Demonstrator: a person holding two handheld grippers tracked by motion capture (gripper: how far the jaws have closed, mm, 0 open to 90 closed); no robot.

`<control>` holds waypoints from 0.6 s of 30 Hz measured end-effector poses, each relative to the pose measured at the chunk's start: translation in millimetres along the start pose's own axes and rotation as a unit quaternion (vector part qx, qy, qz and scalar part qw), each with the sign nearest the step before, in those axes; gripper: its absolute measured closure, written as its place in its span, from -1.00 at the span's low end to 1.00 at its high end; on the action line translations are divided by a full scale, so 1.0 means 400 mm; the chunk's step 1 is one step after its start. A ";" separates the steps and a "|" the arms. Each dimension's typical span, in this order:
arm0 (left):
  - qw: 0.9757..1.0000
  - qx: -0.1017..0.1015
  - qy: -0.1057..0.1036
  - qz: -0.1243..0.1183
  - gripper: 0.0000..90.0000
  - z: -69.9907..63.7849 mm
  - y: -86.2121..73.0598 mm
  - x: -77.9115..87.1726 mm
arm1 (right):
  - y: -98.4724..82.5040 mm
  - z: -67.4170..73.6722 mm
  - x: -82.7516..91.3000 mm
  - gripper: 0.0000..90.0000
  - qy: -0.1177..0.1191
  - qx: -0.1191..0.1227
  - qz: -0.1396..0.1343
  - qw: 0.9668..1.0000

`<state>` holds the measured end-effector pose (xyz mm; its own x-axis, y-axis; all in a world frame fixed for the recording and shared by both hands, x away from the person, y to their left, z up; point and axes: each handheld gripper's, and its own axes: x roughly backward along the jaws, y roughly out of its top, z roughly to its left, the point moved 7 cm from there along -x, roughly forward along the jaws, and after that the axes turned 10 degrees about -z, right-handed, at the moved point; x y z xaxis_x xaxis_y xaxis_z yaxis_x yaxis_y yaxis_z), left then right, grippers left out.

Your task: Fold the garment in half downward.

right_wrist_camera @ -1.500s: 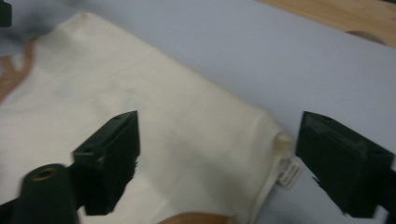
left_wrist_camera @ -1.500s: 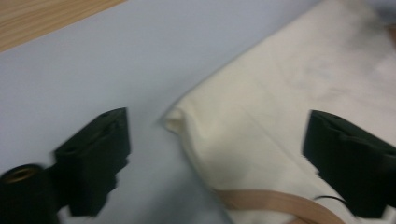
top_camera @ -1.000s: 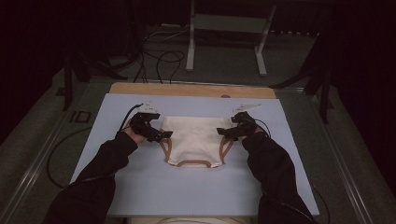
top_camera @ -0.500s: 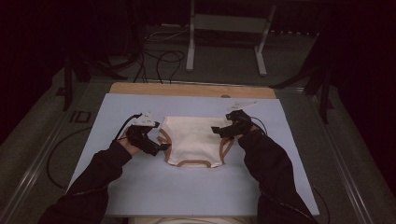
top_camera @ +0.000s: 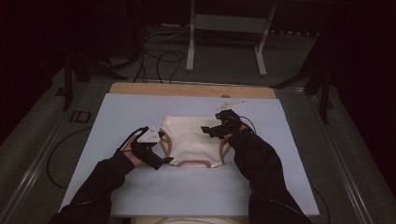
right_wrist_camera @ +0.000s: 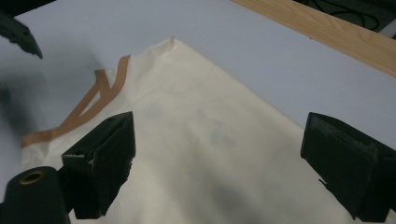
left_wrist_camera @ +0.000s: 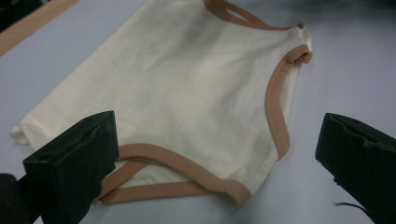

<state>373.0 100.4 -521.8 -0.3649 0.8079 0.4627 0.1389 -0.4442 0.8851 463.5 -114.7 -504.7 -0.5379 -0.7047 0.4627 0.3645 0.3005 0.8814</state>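
A cream sleeveless garment (top_camera: 192, 139) with tan binding lies flat on the pale blue mat (top_camera: 140, 107). In the high view my left gripper (top_camera: 163, 155) sits at the garment's near-left corner, by a tan strap. The left gripper view has its jaws wide apart just above the mat, with the tan-edged hem (left_wrist_camera: 187, 165) between them; the left gripper (left_wrist_camera: 215, 161) holds nothing. My right gripper (top_camera: 208, 130) hovers over the garment's right side. Its jaws also stand wide apart in the right gripper view, the right gripper (right_wrist_camera: 217, 158) over plain cream cloth (right_wrist_camera: 205, 126).
A wooden strip (top_camera: 191, 89) runs along the mat's far edge. Beyond it, on the dark floor, stand the legs of a metal stand (top_camera: 191, 46) and loose cables (top_camera: 159, 56). Bare mat stretches to both sides of the garment and in front of it.
My left gripper has come back toward the person, from the garment's upper-left side to its near-left corner. The right gripper has shifted left, inward over the cloth.
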 end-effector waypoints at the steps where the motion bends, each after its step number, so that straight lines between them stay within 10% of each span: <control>1: 1.000 0.010 -0.015 -0.002 -0.99 -0.007 -0.006 -0.001 | 0.003 0.004 -0.008 -0.78 0.004 -0.002 0.001 1.000; 18: 0.998 -0.018 -0.038 0.045 -0.83 -0.038 -0.066 -0.044 | 0.031 0.054 -0.101 -0.78 0.030 0.010 0.013 0.999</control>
<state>361.7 92.0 -554.1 -0.2806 0.7908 0.5440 0.1334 -0.5291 0.8380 473.5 -68.7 -510.6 -0.4815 -0.7332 0.4802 0.3625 0.3323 0.8707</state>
